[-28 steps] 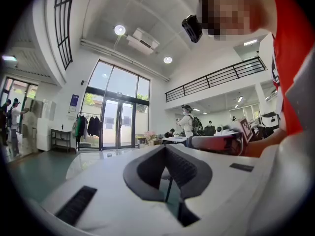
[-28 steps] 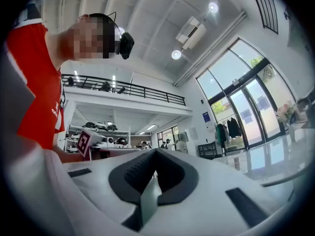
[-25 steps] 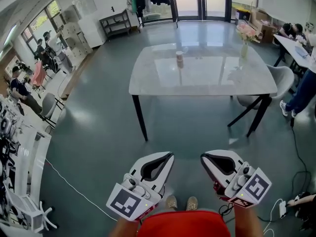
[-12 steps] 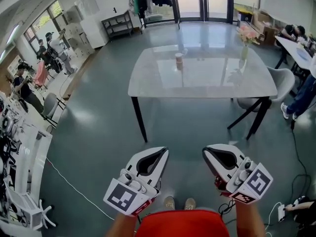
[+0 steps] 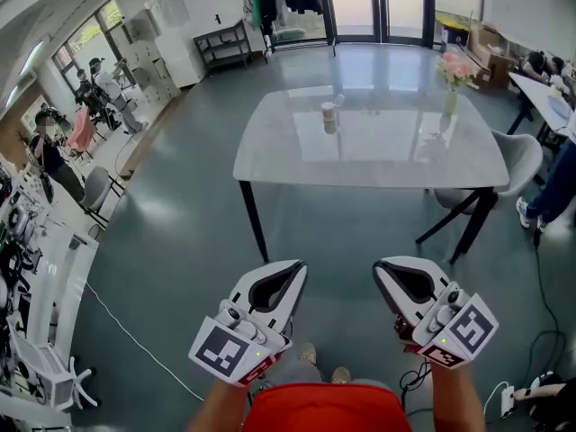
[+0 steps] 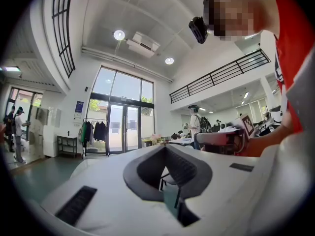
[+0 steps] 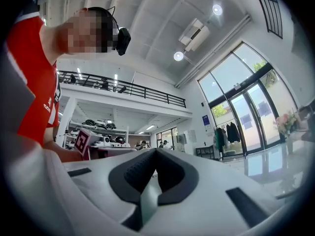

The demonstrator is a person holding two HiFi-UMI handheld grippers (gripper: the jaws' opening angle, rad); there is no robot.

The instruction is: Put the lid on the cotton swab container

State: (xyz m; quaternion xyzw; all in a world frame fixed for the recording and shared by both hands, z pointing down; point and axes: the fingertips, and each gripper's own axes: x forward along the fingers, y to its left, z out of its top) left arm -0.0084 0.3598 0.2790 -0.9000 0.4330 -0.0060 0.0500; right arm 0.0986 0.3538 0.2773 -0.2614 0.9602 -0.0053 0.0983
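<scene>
Two hand-held grippers at 6 o'clock, held roughly level above the grey floor (image 5: 180, 232): the left gripper (image 5: 295, 268) has its jaws pressed together with nothing between them, and the right gripper (image 5: 379, 268) is likewise closed and empty. At 12 o'clock, well apart from both, a pale table (image 5: 270, 156) bears the cotton swab container (image 5: 329, 115) — upright, near the far middle — and a vase of flowers (image 5: 449, 86) toward 1 o'clock. The lid is too small to make out.

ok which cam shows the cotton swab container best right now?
Head view: the cotton swab container stands upright on the table, small and far ahead but unobstructed. The left gripper view and right gripper view don't show it; I can't make it out in either.
</scene>
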